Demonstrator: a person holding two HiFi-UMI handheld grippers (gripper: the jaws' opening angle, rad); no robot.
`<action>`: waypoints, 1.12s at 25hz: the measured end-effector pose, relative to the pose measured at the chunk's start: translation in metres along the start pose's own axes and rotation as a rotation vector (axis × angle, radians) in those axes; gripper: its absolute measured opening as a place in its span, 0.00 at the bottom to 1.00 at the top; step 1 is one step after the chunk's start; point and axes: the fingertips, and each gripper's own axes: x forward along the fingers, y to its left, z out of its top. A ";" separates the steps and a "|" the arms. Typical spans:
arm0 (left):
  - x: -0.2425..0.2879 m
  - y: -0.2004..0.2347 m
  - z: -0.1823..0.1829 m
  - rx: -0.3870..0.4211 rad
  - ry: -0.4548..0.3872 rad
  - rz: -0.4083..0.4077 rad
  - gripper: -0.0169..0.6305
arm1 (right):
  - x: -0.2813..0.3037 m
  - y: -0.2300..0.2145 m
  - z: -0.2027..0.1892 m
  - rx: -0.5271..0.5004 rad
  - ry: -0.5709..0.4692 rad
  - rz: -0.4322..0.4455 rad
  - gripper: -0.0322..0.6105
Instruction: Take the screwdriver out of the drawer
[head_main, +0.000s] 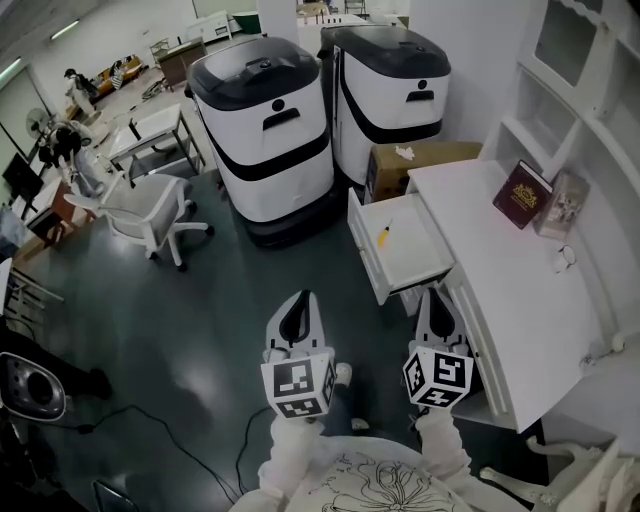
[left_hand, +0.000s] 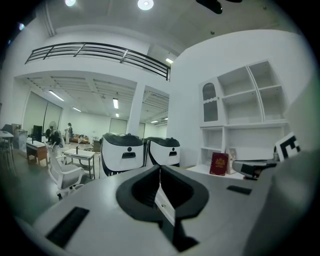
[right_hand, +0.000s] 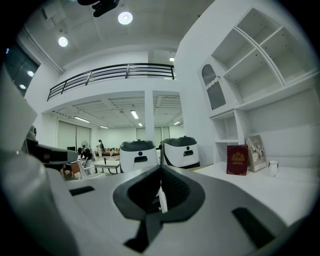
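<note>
A small yellow-handled screwdriver (head_main: 383, 236) lies in the open white drawer (head_main: 405, 265) that is pulled out from the white desk (head_main: 520, 300). Both grippers hover low over the dark floor, short of the drawer. My left gripper (head_main: 299, 302) is left of the drawer's front; its jaws meet in a closed line (left_hand: 160, 168) with nothing between them. My right gripper (head_main: 437, 299) is just below the drawer's near corner, jaws also shut and empty (right_hand: 160, 168). Neither gripper view shows the drawer or the screwdriver.
Two large white-and-black machines (head_main: 268, 130) (head_main: 388, 90) stand behind the drawer, with a cardboard box (head_main: 415, 160) beside them. A red book (head_main: 521, 194), a framed picture and glasses (head_main: 565, 258) lie on the desk. A white office chair (head_main: 150, 215) stands at the left.
</note>
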 end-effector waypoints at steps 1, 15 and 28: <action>0.011 0.002 0.003 -0.001 -0.001 -0.006 0.04 | 0.010 -0.001 0.002 0.002 -0.001 -0.004 0.05; 0.144 0.035 0.043 0.013 -0.018 -0.086 0.04 | 0.132 -0.007 0.030 0.008 -0.026 -0.072 0.05; 0.205 0.053 0.035 0.017 0.034 -0.104 0.04 | 0.194 -0.004 0.015 0.020 0.035 -0.091 0.05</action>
